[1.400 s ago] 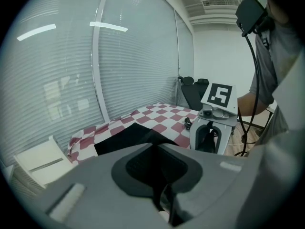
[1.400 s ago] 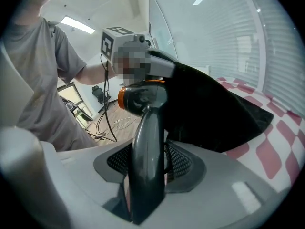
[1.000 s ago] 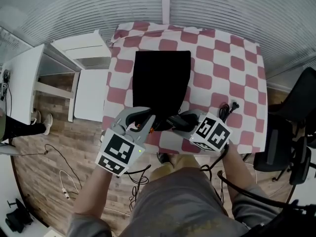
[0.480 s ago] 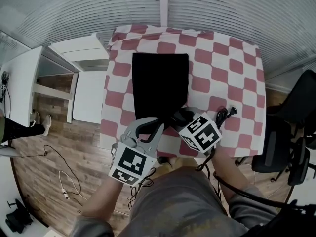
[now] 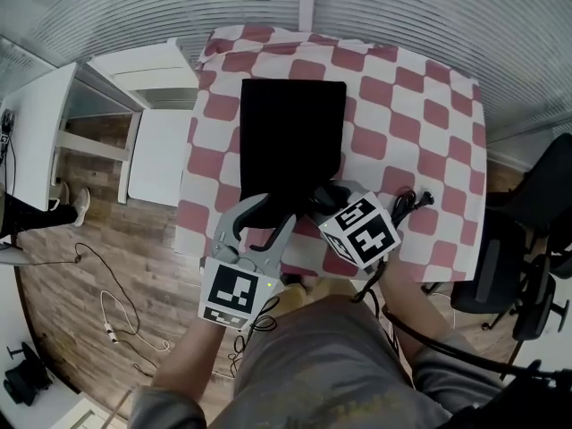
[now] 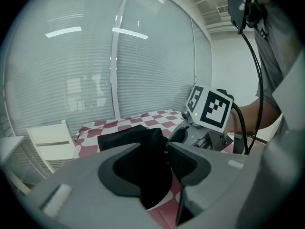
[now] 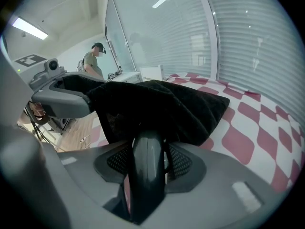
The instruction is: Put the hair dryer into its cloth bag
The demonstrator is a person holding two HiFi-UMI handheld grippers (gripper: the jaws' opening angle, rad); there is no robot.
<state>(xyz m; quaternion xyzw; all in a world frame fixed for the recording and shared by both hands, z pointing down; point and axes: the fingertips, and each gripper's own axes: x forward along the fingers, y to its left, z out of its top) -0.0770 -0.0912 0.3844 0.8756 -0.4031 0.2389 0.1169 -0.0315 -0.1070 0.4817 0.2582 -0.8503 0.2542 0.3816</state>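
far to the left of the cloth bag (image 5: 293,137), off the table, stands a white desk (image 5: 36,141), and nearer the bag a white side unit (image 5: 156,79) sits just beside the table's left edge. loose cables (image 5: 116,315) lie on the wood floor below and left of the bag.

the left gripper (image 5: 273,211) is at the bag's near edge, toward its left corner. its own view shows the jaws drawn together on a fold of the black cloth, pinching it and lifting that edge off the checked tablecloth (image 5: 420,132). the rest of the bag lies flat, its length running away from the person.

just right of that pinch, at the bag's near right corner, is the hair dryer (image 7: 147,175). the right gripper (image 5: 323,202) has it: a rounded dark grey handle stands between the meshed pads, and they press on both of its sides, part-way closed around it. the dryer's far end is covered by the raised black cloth at the bag's mouth; how deep it sits inside cannot be told.

right of the bag, the dryer's black cord and plug (image 5: 413,204) lie coiled on the tablecloth. further right, beyond the table edge, is a black office chair (image 5: 500,275).
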